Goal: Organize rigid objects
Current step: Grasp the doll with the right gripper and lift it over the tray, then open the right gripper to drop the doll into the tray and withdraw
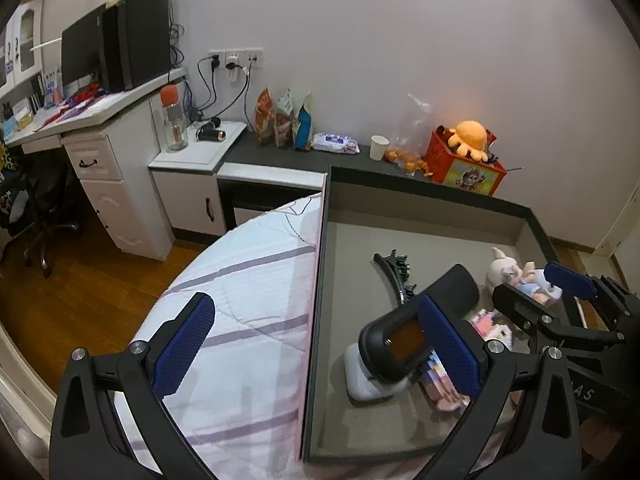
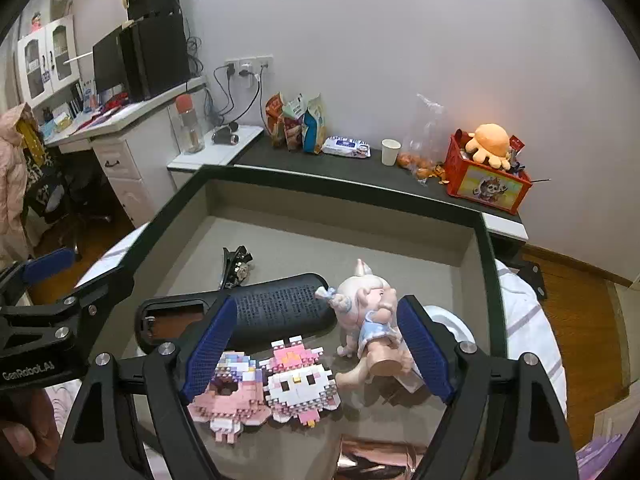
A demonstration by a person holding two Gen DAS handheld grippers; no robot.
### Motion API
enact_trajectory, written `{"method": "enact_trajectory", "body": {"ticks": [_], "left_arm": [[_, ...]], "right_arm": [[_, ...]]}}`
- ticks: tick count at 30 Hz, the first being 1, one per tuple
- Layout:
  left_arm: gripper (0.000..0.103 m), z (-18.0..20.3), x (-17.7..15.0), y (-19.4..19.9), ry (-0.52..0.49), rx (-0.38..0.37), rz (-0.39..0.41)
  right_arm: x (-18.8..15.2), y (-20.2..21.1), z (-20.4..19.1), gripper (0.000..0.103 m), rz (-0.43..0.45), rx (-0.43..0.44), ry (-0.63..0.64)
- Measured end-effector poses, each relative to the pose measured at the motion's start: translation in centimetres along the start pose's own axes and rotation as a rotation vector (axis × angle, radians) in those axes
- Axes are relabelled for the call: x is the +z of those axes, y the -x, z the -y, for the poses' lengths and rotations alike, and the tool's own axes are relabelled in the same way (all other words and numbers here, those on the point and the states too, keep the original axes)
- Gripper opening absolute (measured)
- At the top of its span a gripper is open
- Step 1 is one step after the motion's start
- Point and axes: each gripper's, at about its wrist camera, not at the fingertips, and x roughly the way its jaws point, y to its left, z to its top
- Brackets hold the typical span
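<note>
A grey box with a dark rim lies on the bed and also shows in the left wrist view. In it lie a black handheld device, a black hair clip, two pink block figures, a pale doll figurine and a white case. My right gripper is open above the block figures, the doll beside its right finger. My left gripper is open over the box's left wall, its right finger by the black device.
The bed carries a white striped quilt. Behind the box a dark shelf holds snack bags, a wipes pack, a paper cup and a red crate with an orange plush. A desk with monitors and wooden floor lie to the left.
</note>
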Motion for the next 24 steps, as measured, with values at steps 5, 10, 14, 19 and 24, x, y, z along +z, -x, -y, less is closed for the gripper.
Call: {"method": "enact_trajectory", "body": {"ticks": [5,10,14,19,24], "left_arm": [[0.103,-0.3,-0.5,3.4,0.007,-0.013,0.055],[0.103,0.1,-2.3,5.9,-0.008,-0.028,0.064],[0.103,1.5,-4.7,7.1,-0.053,-0.041,0.034],[0.103,3.2,-7.8,8.1,-0.096,-0.062,-0.014],[0.103,4.3,-9.8,9.3,-0.118,-0.074,-0.031]], "right_arm": [[-0.4,3.2,0.9,0.084,0.060,0.067,-0.081],[-1.7,6.9,1.4,0.084,0.106,0.047,-0.105],[-3.3,9.3,2.0,0.084,0.125,0.041,-0.131],[-5.7,11.6,2.8,0.084,0.127,0.028,-0.163],[-8.1,13.4,3.6,0.084,0.123,0.018,-0.194]]}}
